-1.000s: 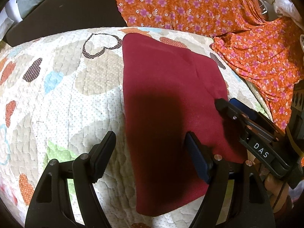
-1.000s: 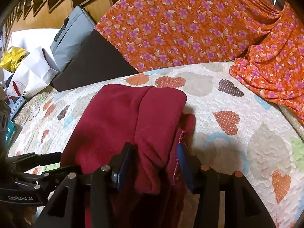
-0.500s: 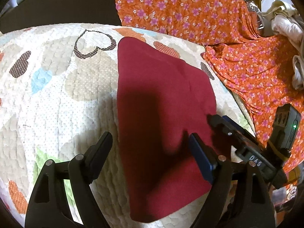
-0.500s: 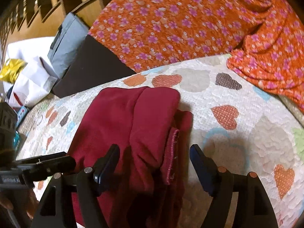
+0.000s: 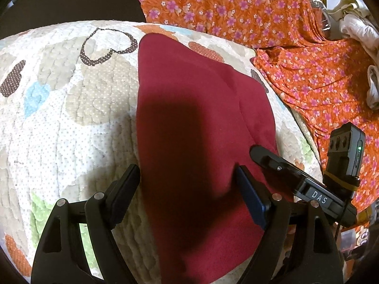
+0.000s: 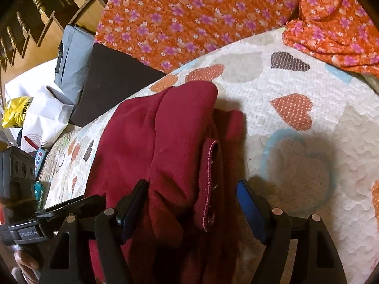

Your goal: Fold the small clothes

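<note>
A dark red garment [image 5: 194,123] lies folded on the heart-patterned quilt [image 5: 71,108]. My left gripper [image 5: 187,196] is open and empty, hovering over the garment's near end. In the right wrist view the garment [image 6: 151,146] shows a bunched fold and a pink-stitched hem [image 6: 208,184]. My right gripper [image 6: 191,206] is open, its fingers standing on either side of that fold without holding it. The right gripper also shows in the left wrist view [image 5: 296,177], at the garment's right edge.
An orange floral cloth [image 5: 236,7] covers the far side and drapes at the right [image 6: 336,23]. A dark cushion [image 6: 113,82], a grey bag [image 6: 73,56] and white bags [image 6: 45,116] lie off the quilt's left. White clothes [image 5: 357,30] sit far right.
My right gripper opened and let go of the red garment's fold, then drew back a little. My left gripper stayed open and shifted slightly over the garment.
</note>
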The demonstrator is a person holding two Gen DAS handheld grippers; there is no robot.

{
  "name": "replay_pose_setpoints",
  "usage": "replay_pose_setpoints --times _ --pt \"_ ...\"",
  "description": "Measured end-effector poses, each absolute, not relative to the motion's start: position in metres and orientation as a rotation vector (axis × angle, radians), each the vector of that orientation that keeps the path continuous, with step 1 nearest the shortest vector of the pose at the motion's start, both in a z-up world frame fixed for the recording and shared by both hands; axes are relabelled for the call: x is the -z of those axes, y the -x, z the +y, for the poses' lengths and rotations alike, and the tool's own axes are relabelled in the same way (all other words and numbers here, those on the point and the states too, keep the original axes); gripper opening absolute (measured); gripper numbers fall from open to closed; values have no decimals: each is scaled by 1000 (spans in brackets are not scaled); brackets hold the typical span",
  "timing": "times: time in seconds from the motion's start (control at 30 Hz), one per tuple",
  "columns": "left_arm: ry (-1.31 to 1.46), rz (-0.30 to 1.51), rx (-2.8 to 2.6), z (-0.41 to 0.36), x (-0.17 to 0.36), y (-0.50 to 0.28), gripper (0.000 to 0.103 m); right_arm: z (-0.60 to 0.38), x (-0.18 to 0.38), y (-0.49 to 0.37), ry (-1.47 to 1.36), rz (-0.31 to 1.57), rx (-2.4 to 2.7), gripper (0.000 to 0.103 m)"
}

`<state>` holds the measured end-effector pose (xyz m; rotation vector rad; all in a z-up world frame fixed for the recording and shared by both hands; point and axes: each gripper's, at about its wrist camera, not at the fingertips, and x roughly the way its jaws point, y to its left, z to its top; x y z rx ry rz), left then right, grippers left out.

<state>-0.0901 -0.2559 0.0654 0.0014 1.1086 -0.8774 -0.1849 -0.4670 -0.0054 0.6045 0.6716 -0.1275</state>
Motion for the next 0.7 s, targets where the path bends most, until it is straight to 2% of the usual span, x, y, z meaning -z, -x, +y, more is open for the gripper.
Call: replay_pose_setpoints --times 0.47,0.57,0.7 --pt "-8 1127 888 -268 -56 84 84 -470 17 171 -653 709 79 77" --pt "-8 1126 884 -268 -54 83 89 -471 20 170 -662 715 69 78" --pt "2 1132 888 -269 -50 81 90 -472 22 169 -677 719 57 80"
